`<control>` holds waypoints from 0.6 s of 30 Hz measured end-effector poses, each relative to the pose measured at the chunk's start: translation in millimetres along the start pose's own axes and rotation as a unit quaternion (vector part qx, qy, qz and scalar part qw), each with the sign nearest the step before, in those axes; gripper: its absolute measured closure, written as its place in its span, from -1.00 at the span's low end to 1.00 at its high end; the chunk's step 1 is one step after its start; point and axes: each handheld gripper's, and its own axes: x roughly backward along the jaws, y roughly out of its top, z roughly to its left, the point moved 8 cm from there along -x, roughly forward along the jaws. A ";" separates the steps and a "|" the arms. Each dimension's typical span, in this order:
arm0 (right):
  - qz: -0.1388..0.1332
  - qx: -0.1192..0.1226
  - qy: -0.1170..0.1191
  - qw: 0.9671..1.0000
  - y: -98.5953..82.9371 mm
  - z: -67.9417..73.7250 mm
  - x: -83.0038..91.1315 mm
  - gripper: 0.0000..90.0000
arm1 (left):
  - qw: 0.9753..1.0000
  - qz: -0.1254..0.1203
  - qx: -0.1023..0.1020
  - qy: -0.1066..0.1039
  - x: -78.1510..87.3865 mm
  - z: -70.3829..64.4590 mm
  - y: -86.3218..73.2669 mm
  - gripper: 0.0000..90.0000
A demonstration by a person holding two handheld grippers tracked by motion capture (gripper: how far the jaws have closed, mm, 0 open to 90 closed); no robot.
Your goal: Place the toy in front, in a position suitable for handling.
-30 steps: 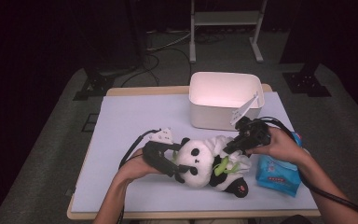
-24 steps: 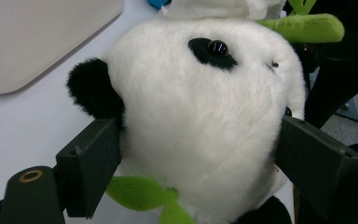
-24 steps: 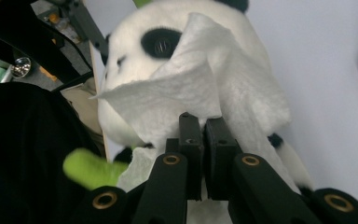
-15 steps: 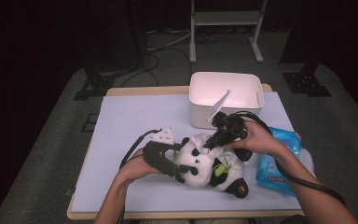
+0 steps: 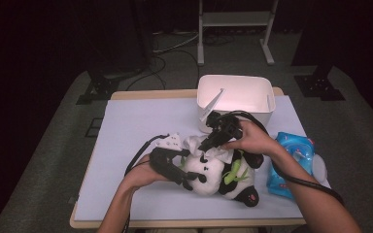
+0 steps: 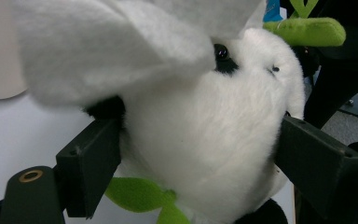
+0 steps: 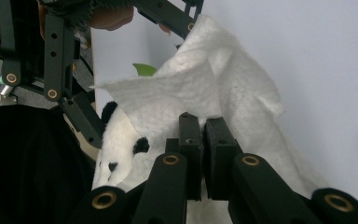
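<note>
A panda plush (image 5: 221,174) with green leaves lies on the table near its front edge. My left gripper (image 5: 190,178) clamps the panda's white head (image 6: 205,140), one black jaw on each side of it. My right gripper (image 5: 209,143) is shut on a white wipe (image 5: 194,144) and holds it against the top of the panda's head. In the right gripper view the wipe (image 7: 214,84) spreads above the shut jaws (image 7: 204,133), with the panda's face (image 7: 121,144) below it to the left. The wipe (image 6: 112,51) also drapes over the head in the left gripper view.
A white bin (image 5: 267,104) stands at the back of the table, just behind my right gripper. A blue wipe packet (image 5: 291,162) lies to the right of the panda. The pale table top (image 5: 136,121) has free room at left and back left.
My right gripper has moved left from beside the blue packet onto the panda's head, carrying the wipe. The left gripper has kept its hold on the head.
</note>
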 end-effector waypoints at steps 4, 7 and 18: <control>0.003 0.001 0.001 1.000 -0.9 0.8 0.0 0.92 | 1.000 -0.003 0.003 -0.001 -0.2 0.7 -0.7 -0.65; 0.005 -0.002 -0.005 1.000 -9.1 1.6 5.6 0.92 | 1.000 -0.001 0.001 0.002 -0.1 0.9 -0.3 -0.65; 0.008 -0.018 -0.016 1.000 -41.9 2.2 20.4 0.91 | 1.000 0.002 0.000 0.004 -0.1 1.4 -0.4 -0.65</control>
